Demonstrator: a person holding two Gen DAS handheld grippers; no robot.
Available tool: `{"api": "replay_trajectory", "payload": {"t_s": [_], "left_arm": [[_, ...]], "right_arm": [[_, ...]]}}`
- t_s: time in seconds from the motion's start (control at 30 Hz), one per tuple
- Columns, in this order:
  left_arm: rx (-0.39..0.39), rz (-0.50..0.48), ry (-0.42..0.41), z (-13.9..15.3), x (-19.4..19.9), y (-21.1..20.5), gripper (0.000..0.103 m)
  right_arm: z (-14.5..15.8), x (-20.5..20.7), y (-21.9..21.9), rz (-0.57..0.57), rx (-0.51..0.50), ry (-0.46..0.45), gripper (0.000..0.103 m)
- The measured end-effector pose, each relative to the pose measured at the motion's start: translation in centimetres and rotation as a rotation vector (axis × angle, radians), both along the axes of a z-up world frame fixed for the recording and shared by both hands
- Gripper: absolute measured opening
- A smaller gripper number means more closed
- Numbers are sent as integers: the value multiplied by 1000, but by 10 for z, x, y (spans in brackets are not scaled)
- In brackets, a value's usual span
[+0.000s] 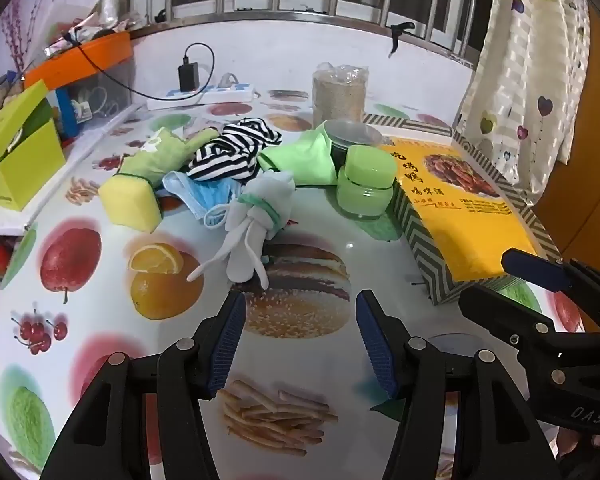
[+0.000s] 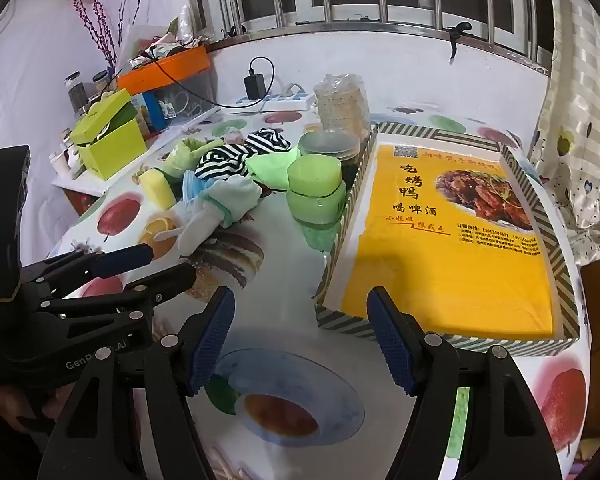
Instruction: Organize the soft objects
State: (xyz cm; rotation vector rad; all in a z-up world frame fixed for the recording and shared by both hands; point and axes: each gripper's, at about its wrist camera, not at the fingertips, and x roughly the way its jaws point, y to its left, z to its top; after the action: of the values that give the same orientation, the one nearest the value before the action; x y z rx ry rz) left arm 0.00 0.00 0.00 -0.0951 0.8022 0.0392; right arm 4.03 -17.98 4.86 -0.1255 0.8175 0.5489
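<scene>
A heap of soft things lies mid-table: a white glove with green cuff, a blue face mask, a black-and-white striped cloth, a green plush cloth, a light green cloth and a yellow sponge. My left gripper is open and empty, just short of the glove. My right gripper is open and empty, at the near corner of the yellow-bottomed box.
A green jar and a clear lidded tub stand beside the box. A wrapped stack of cups, a power strip, a lime box and an orange-lidded bin stand at the back and left.
</scene>
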Motion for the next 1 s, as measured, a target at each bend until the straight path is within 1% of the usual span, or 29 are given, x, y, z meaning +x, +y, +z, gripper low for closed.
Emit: {"api": "replay_trajectory", "payload": {"t_s": [0.17,0.2,0.23,0.3,0.63,0.8,1.0], "left_arm": [[20,11,-2,0,-1,-3,57],[-5,3,11,-4,0,2,57],[13,2,16,-5,0,-2,57],[20,4,12,-6,0,-2,57],[14,3,3,1,-2,2,57],[33,13,-2,4,-3,3,57],[36,11,-1,4,-3,2,57]], "right_arm": [[0,0,0,2,4,5,69],[-1,0,0,2,4,5,69],[-1,0,1,2,3,5,69],[-1,0,1,2,2,5,69],[-1,0,0,2,2,6,69],[-1,0,1,3,3,7,69],[-1,0,1,2,3,7,69]]}}
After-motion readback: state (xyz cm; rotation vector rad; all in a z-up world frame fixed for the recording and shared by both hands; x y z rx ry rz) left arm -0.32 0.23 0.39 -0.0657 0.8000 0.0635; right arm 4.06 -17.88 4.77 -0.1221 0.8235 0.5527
